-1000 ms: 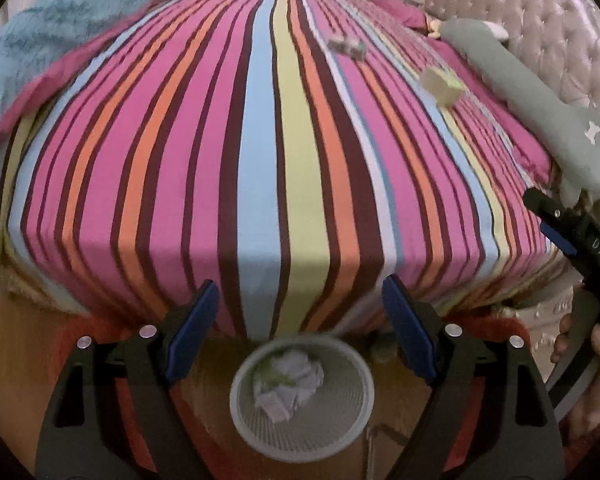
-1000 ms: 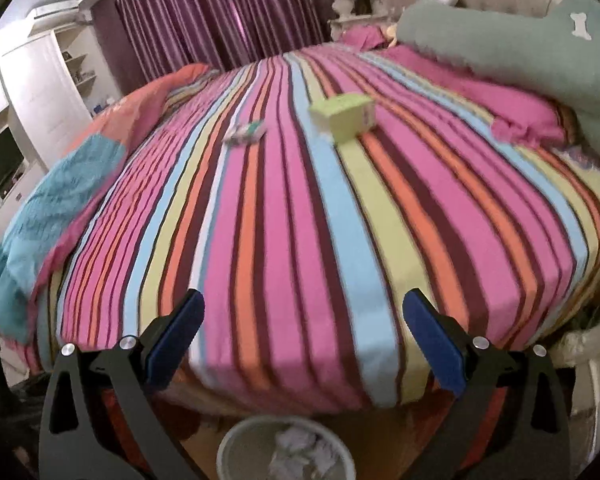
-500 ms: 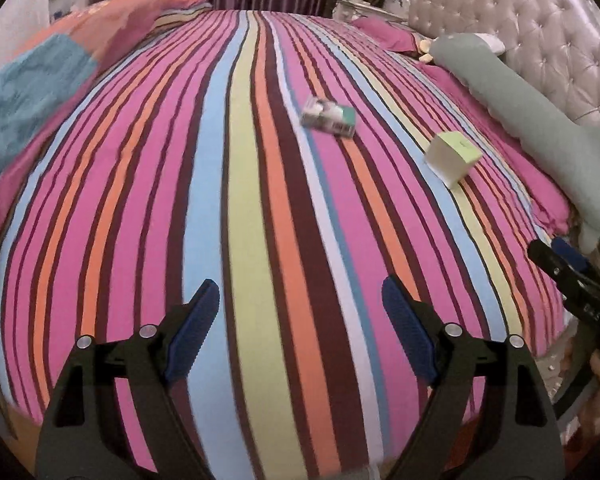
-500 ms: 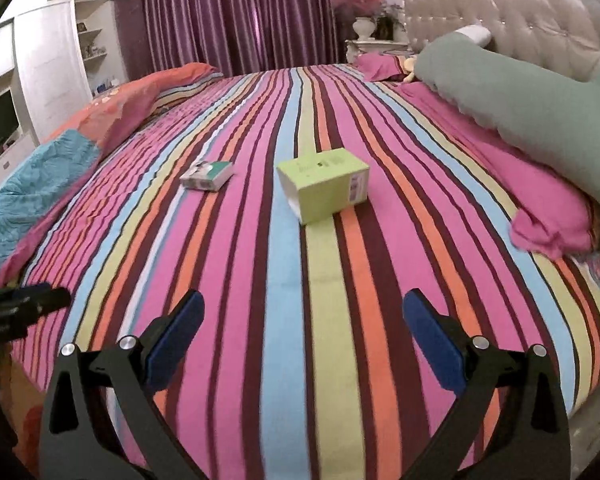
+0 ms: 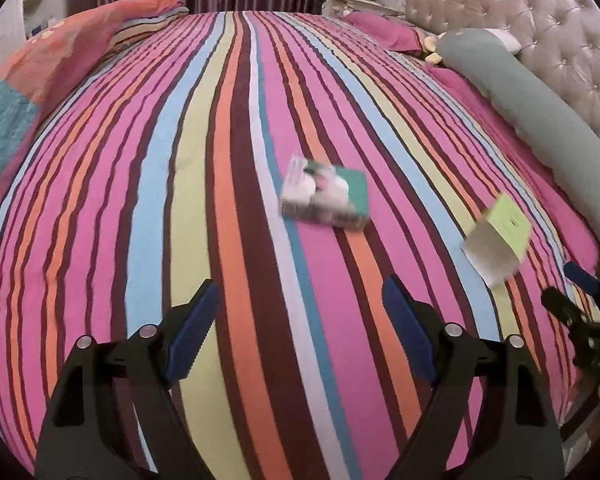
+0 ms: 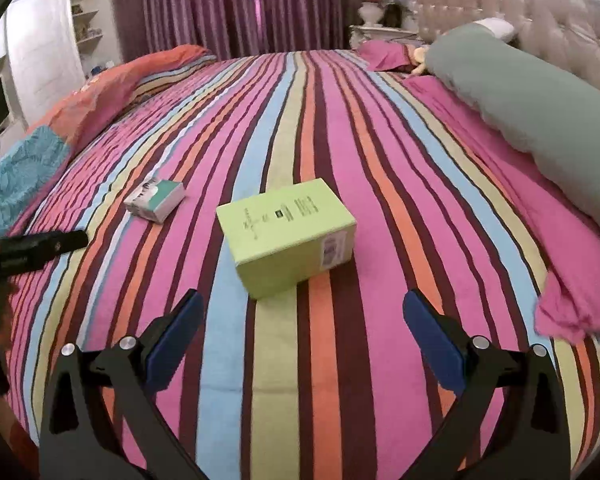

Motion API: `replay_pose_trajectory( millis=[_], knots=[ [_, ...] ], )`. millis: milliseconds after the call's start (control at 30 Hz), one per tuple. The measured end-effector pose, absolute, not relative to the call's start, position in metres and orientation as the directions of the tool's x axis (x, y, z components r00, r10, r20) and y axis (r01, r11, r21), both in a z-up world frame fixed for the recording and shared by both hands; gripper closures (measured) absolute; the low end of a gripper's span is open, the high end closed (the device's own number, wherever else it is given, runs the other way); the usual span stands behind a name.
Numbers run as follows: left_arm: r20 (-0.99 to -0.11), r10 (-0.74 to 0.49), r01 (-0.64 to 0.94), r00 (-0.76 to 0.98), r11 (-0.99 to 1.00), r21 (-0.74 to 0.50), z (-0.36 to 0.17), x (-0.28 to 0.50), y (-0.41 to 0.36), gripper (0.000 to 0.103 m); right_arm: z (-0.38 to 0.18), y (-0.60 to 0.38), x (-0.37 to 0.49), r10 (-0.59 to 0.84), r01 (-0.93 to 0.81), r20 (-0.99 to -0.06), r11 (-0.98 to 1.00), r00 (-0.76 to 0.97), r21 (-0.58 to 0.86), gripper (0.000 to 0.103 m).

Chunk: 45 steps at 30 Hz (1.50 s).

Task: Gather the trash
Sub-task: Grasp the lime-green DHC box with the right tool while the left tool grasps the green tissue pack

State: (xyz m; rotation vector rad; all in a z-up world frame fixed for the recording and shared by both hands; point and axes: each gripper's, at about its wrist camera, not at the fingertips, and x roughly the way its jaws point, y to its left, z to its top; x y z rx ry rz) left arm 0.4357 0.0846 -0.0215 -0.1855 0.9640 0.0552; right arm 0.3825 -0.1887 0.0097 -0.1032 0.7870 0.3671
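Both my grippers, left gripper [image 5: 300, 334] and right gripper [image 6: 302, 334], fingers wide, empty. Green carton [image 6: 288, 236] on striped bed [image 6: 380, 152] just ahead of right; looks light, stiff; grip its 2 long sides. Small teal box [image 5: 326, 196] ahead of left.

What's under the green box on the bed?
The light green cardboard box lies flat on the striped bedspread. Only stripes show around it; whatever lies directly beneath is covered.
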Motion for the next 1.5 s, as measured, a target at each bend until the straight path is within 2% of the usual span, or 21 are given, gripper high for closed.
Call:
replay_pose_trajectory(
  millis=[533,933,1167,1200,1233,1267,1300,1500],
  knots=[
    [-0.834,-0.058,-0.086,0.548,0.988,-0.125,-0.038,0.513,0.077,0.022,-0.011,-0.171,0.429,0.338,-0.522,-0.735,0.852,0.588,-0.025,0.008],
    [-0.863,-0.043,-0.061,0.504,0.994,-0.086,-0.057,0.541,0.067,0.022,-0.019,-0.160,0.451,0.373,-0.532,-0.744,0.847,0.554,0.028,0.008],
    [-0.869,0.020,-0.062,0.494,0.998,-0.013,-0.069,0.550,0.060,0.022,-0.021,-0.153,0.455,0.363,-0.506,-0.742,0.862,0.564,0.037,0.008],
    [-0.869,0.026,-0.065,0.493,0.998,-0.007,-0.069,0.550,0.059,0.023,-0.022,-0.153,0.456,0.357,-0.496,-0.744,0.867,0.565,0.039,0.009],
    [-0.870,0.042,-0.068,0.491,0.998,0.009,-0.069,0.551,0.058,0.030,-0.023,-0.152,0.457,0.344,-0.480,-0.747,0.877,0.569,0.038,0.012],
    [-0.869,0.054,-0.069,0.493,0.997,0.023,-0.069,0.551,0.057,0.032,-0.023,-0.152,0.456,0.333,-0.466,-0.744,0.884,0.579,0.032,0.020],
    [-0.869,0.052,-0.069,0.493,0.997,0.021,-0.068,0.551,0.058,0.033,-0.024,-0.152,0.456,0.322,-0.456,-0.743,0.890,0.587,0.025,0.021],
    [-0.862,0.045,-0.092,0.506,0.996,-0.002,-0.062,0.536,0.065,0.033,-0.021,-0.160,0.447,0.323,-0.391,-0.741,0.916,0.589,0.089,0.021]
  ],
)
